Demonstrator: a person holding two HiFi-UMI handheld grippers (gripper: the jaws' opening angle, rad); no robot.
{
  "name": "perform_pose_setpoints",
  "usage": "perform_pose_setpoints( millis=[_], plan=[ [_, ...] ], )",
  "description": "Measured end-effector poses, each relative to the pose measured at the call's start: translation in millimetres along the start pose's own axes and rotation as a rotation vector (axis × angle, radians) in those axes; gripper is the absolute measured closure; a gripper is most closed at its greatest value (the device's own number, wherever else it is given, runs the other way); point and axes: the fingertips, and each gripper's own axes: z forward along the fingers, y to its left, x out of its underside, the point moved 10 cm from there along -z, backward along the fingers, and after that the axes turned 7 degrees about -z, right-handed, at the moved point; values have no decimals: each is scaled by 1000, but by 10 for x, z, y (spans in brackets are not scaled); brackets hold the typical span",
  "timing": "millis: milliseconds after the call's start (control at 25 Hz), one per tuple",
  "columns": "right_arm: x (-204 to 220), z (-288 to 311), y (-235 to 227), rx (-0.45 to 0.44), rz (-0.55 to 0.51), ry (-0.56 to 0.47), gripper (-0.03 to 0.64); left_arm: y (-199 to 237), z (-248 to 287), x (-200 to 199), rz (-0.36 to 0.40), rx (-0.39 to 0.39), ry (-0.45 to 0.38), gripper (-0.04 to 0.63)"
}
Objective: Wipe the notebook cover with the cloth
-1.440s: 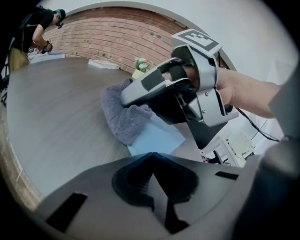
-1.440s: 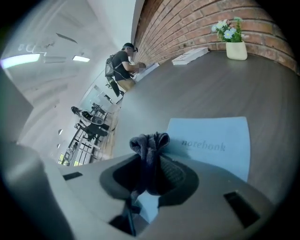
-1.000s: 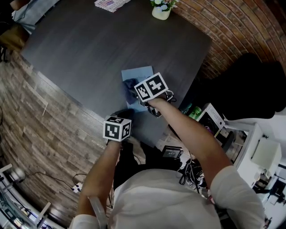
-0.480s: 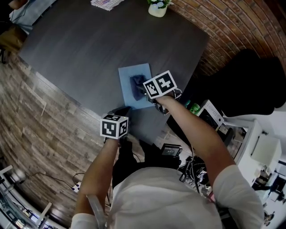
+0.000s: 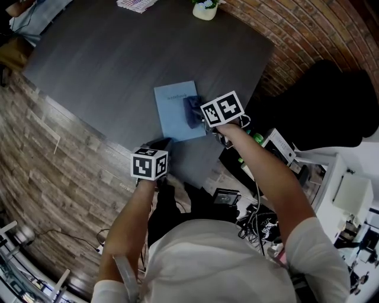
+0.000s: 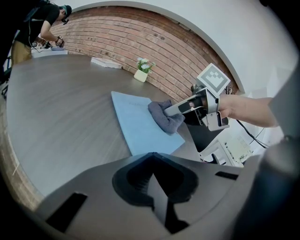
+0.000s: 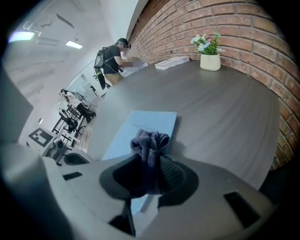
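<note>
A light blue notebook lies flat on the dark table, near its right front corner. My right gripper is shut on a bunched dark blue cloth that presses on the notebook's right edge. In the right gripper view the cloth sticks up out of the jaws, with the notebook beyond it. My left gripper hovers at the table's near edge, just short of the notebook, its jaws together and holding nothing. The left gripper view shows the notebook, the cloth and the right gripper.
A small white pot of flowers and a stack of papers stand at the table's far edge. A person works at the far end. A brick wall runs along the right side; equipment and cables sit past the table's right edge.
My right gripper has dragged the cloth across the notebook from its middle to its right edge, uncovering most of the cover. The left gripper has hardly moved.
</note>
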Motion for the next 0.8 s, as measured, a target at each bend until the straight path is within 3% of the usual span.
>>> perform_pose_setpoints(
  millis=[360, 600, 800],
  plan=[
    [59, -180, -124, 105, -12, 28, 514, 12, -12, 13, -23, 0, -8, 588],
    [84, -421, -250, 223, -36, 44, 515, 42, -74, 50, -17, -7, 13, 588],
    [47, -581, -164, 204, -29, -6, 515, 108, -174, 137, -27, -7, 19, 588]
  ],
)
